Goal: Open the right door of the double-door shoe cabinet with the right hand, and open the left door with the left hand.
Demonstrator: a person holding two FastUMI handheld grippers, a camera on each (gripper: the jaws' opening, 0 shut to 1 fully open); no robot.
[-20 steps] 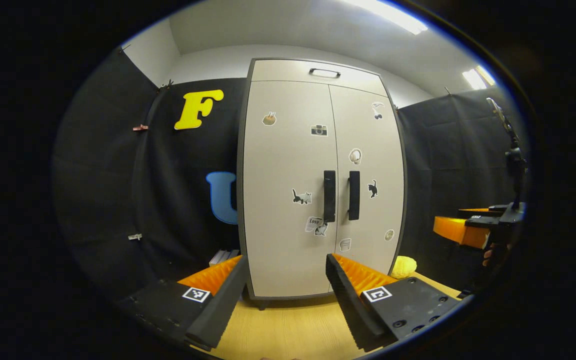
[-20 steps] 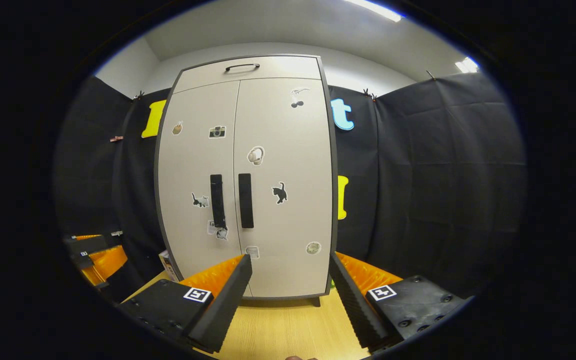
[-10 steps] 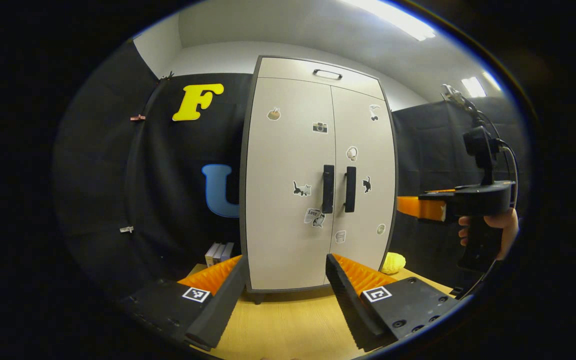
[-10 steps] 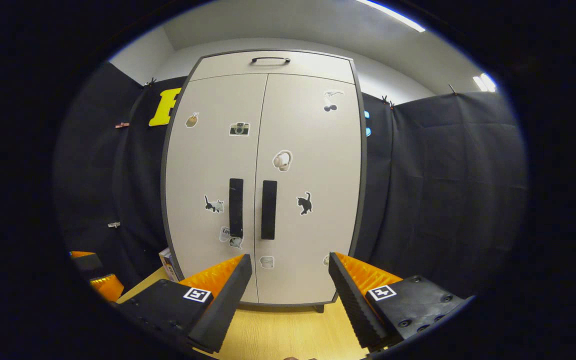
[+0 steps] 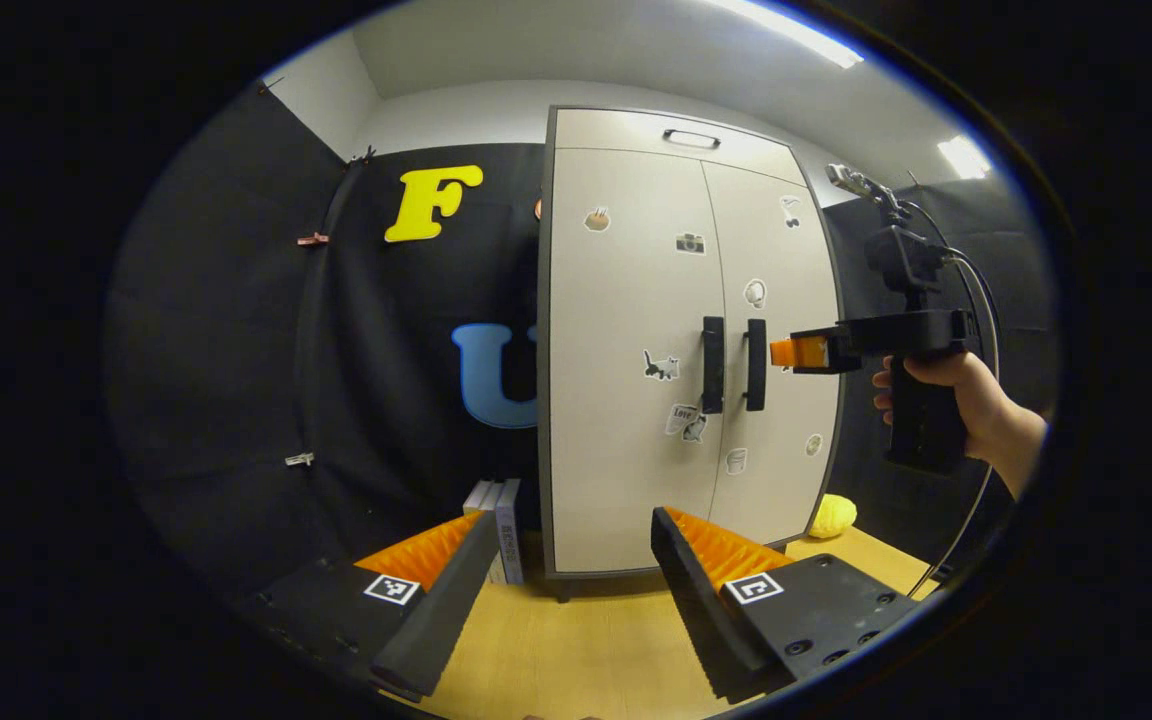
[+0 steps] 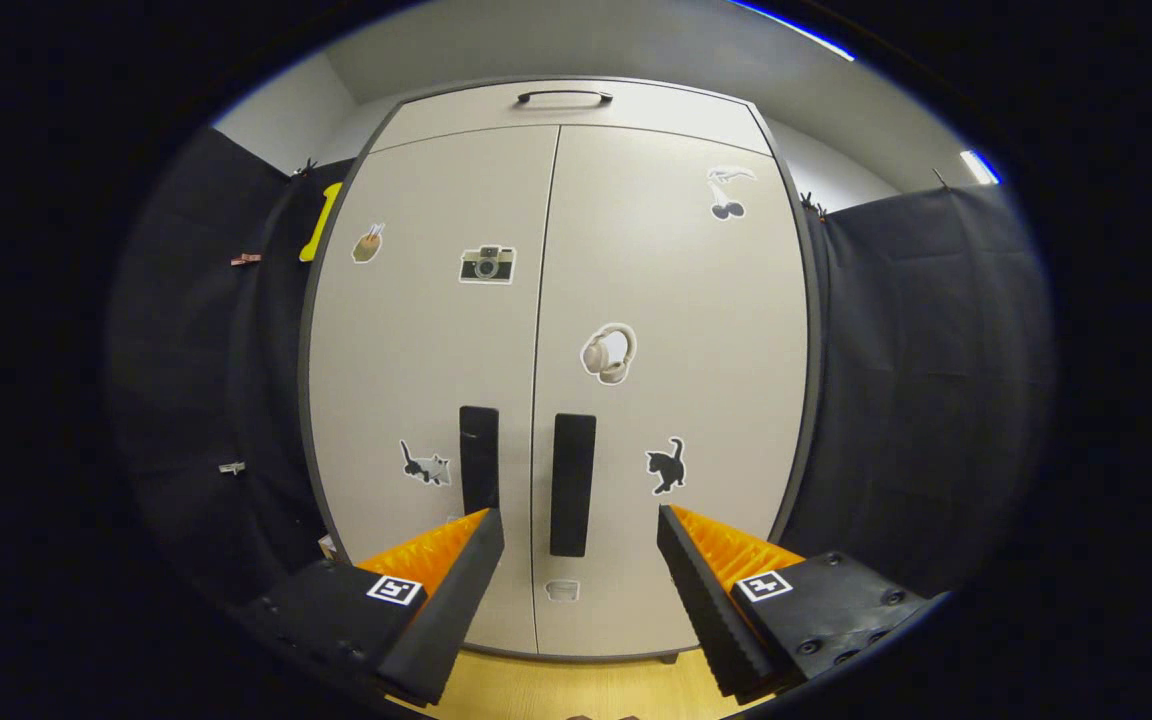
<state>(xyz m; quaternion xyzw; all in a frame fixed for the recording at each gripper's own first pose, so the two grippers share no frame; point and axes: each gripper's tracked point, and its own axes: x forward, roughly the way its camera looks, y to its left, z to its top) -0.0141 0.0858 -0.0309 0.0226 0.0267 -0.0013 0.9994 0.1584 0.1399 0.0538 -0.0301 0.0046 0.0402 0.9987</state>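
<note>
- The tall beige double-door shoe cabinet with dark edging stood on the pale wooden floor, both doors shut and meeting at a thin centre seam.
- In the right gripper view, the right gripper hung close before the cabinet, fingers spread wide and gripping nothing; the right door's black vertical handle sat between them, untouched.
- The left door's black handle was partly hidden at its lower end behind that gripper's finger.
- In the left gripper view, the left gripper stood well back from the cabinet, also wide open and empty.
- There the right gripper's tip sat just beside the right handle; whether it touched the handle, I could not tell.
- A hand held its grip.
- Left of the cabinet's foot stood some grey books; right of it lay a yellow lump, hard to make out.
</note>
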